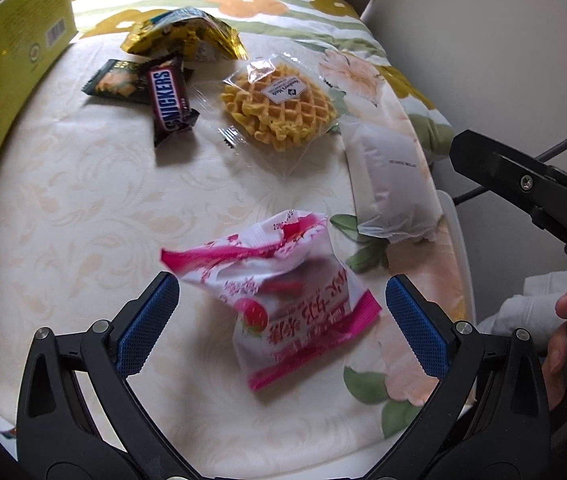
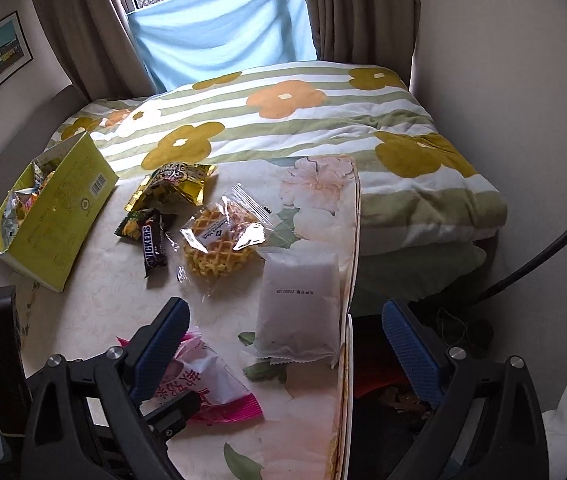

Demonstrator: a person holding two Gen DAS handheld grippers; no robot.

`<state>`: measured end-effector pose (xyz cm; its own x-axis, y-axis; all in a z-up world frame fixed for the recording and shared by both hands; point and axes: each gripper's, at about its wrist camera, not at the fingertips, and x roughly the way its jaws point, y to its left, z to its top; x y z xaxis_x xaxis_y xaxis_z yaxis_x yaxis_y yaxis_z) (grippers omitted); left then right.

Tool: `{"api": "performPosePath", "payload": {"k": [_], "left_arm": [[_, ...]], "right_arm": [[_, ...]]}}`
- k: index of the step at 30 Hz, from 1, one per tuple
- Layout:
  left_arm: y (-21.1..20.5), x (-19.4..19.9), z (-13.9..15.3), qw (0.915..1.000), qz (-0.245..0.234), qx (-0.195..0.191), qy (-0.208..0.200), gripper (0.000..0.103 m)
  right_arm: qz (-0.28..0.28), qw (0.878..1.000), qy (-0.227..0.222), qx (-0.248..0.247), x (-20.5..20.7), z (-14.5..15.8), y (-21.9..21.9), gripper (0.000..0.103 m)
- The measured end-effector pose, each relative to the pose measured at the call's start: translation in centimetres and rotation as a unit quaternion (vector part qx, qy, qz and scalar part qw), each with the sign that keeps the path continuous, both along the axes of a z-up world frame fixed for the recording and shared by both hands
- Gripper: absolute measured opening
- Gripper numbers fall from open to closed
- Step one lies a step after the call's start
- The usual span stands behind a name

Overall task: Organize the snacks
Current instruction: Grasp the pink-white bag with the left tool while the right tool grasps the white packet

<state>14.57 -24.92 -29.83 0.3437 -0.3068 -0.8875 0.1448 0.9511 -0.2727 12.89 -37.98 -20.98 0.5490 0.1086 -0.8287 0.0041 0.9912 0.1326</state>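
Between the wide-open, empty left gripper (image 1: 281,316) lies a pink-and-white strawberry snack packet (image 1: 283,304) on the floral tablecloth (image 1: 83,216). Beyond it, left to right: yellow-green box (image 1: 7,64), Snickers bar (image 1: 169,100), waffle pack (image 1: 279,104), white pouch (image 1: 391,180). Right gripper (image 2: 283,344) also gapes empty.

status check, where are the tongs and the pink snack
Left tongs open, straddling pink strawberry packet, not gripping. Right tongs open, empty, over table edge. Yellow box far left; Snickers and waffle loose between.
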Motion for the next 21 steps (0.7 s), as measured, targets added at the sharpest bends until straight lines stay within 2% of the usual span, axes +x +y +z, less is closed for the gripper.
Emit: {"api": "performPosePath", "payload": {"k": [5, 6, 9, 11, 12, 14, 15, 21], "left_arm": [[-0.7, 0.7, -1.8, 0.9999, -0.008, 0.010, 0.009, 0.095], [-0.8, 0.7, -1.7, 0.9998, -0.011, 0.015, -0.001, 0.095], [-1.3, 1.0, -1.8, 0.9992, -0.023, 0.032, -0.007, 0.087], [-1.6, 1.0, -1.8, 0.9978, -0.034, 0.054, -0.015, 0.078], [-1.7, 1.1, -1.8, 0.9972, -0.040, 0.061, -0.018, 0.075], [-1.8, 1.4, -1.7, 0.9964, -0.048, 0.065, -0.023, 0.059], [-1.7, 1.5, -1.7, 0.9962, -0.051, 0.067, -0.024, 0.056], [-1.1, 2.2, -1.4, 0.9958, -0.063, 0.061, -0.024, 0.052]], "right_arm": [[-0.001, 1.000, 0.009, -0.011, 1.1, -1.9, 0.0, 0.096], [-0.001, 1.000, 0.011, -0.012, 1.3, -2.2, 0.0, 0.096], [0.000, 1.000, 0.013, -0.015, 1.7, -2.8, 0.2, 0.095], [0.003, 1.000, 0.017, -0.022, 2.0, -3.2, 0.4, 0.095], [0.004, 0.999, 0.017, -0.026, 2.2, -3.4, 0.6, 0.094], [0.009, 0.999, 0.020, -0.032, 2.5, -3.7, 0.8, 0.090], [0.010, 0.999, 0.022, -0.032, 2.7, -4.0, 0.9, 0.088], [0.014, 0.999, 0.036, -0.034, 3.6, -5.6, 1.3, 0.073]]}}
